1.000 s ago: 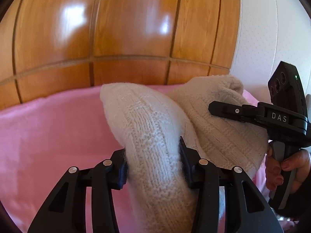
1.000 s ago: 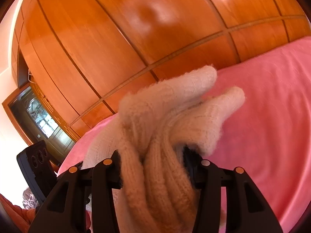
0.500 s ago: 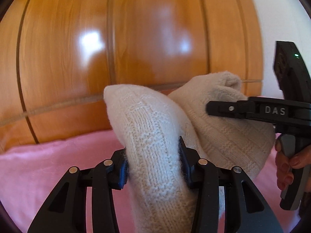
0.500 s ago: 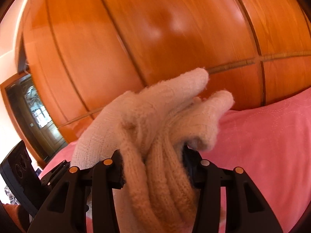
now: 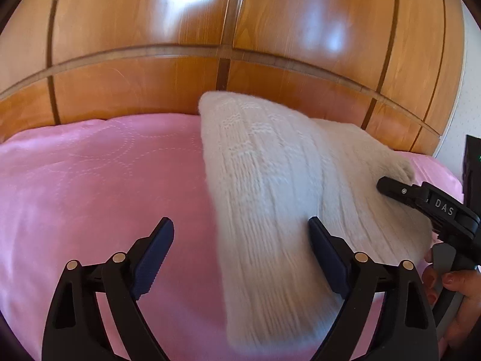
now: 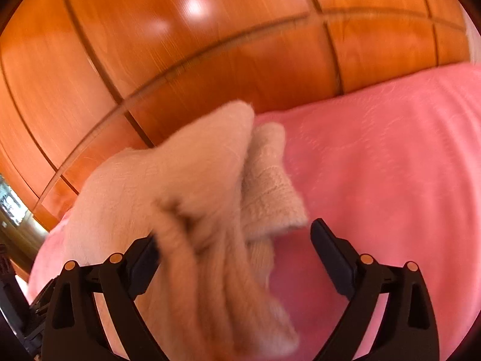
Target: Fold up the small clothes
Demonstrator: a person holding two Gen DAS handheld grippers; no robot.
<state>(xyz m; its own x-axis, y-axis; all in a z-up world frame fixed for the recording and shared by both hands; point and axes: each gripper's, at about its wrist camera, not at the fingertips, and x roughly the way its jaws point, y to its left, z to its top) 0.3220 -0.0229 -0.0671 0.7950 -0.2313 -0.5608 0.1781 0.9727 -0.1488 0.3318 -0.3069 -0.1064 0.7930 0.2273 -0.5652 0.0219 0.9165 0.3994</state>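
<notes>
My left gripper [image 5: 240,237] was spread wide, the knit [image 5: 270,186] lying against its right finger only, and my right gripper [image 6: 237,240] was spread too, with the knit draped over its left finger. The knit sat above the pink bed [image 5: 90,174], between both tools, blurred. Its long axis ran from my fingers out toward the wooden headboard [image 5: 150,78], far end pointing there; both grippers looked equally near.

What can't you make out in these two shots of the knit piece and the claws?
- Knit garment: lower end cut off by the left wrist view's bottom edge; motion-blurred in the right wrist view.
- Right claw: only one finger shows; the garment hides the other.
- Pink bedspread: under the garment, hidden.
</notes>
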